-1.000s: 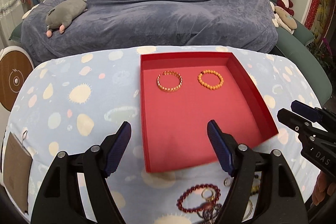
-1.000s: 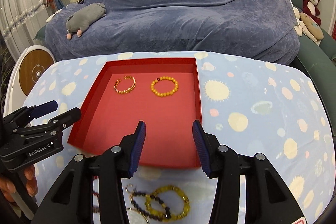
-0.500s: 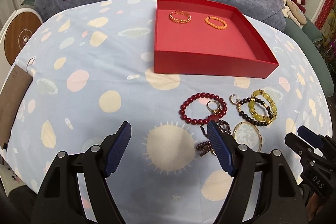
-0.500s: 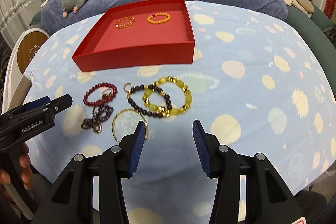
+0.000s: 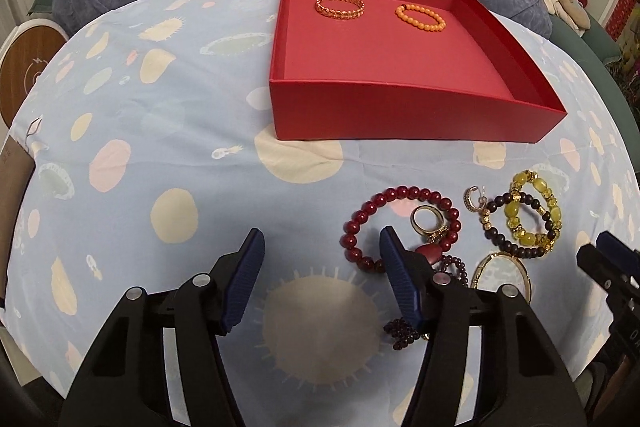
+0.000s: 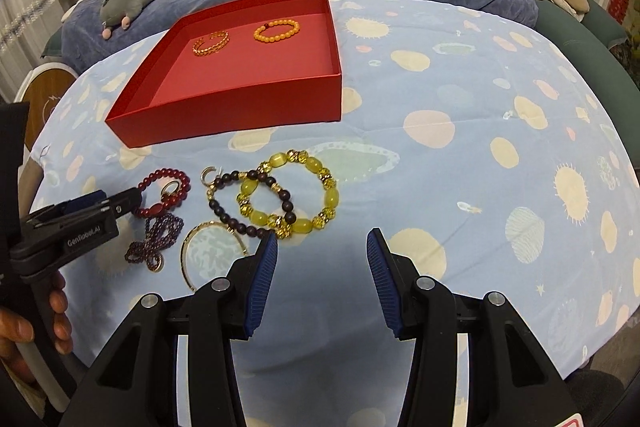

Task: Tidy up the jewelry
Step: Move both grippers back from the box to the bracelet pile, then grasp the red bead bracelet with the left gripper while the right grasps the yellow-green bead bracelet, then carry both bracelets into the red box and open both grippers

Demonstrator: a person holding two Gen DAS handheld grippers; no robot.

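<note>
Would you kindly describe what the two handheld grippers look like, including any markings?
Both are black plastic clamp-style tools with silver pivot screws and ribbed dark blue finger pads. The left gripper carries white "GenRoboLAI" lettering on its side, seen from the right wrist view. The right gripper shows partial white letters and a red-edged label. No cables or sleeves are visible.

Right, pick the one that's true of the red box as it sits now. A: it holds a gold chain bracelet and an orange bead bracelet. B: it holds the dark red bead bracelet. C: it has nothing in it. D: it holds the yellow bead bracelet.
A: inside the red box lie only the gold chain bracelet and the orange bead bracelet; the dark red bead bracelet and yellow bead bracelet lie on the cloth outside it.
</note>
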